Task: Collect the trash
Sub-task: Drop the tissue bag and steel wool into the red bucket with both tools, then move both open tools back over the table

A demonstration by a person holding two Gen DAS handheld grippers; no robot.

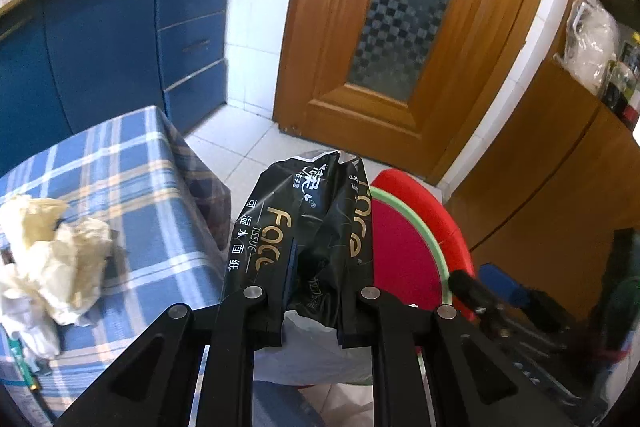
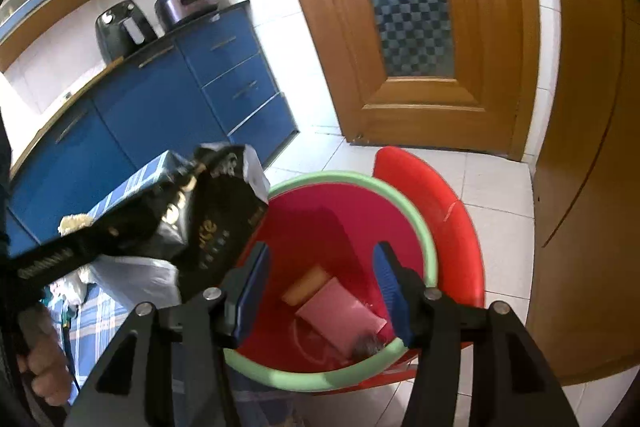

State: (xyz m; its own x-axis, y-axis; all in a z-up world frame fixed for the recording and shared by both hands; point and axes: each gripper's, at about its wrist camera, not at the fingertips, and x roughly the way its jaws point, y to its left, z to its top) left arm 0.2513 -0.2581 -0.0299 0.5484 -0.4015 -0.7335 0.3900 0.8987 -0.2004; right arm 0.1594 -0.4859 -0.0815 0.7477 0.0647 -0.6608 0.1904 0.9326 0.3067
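Beside the bin (image 2: pixel 412 215), left gripper (image 1: pixel 316 247) clamps tissue wrapper (image 1: pixel 304 211); right gripper (image 2: pixel 320 279) apart

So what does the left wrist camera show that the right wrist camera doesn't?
Only the left wrist view shows the crumpled tissues on the plaid tablecloth and the left hand-held gripper shut on the black tissue wrapper. Only the right wrist view shows inside the red bin, where a pink packet lies, with the open right hand-held gripper above it. Both show the wrapper, the bin's green rim, the wooden door and the blue cabinets.
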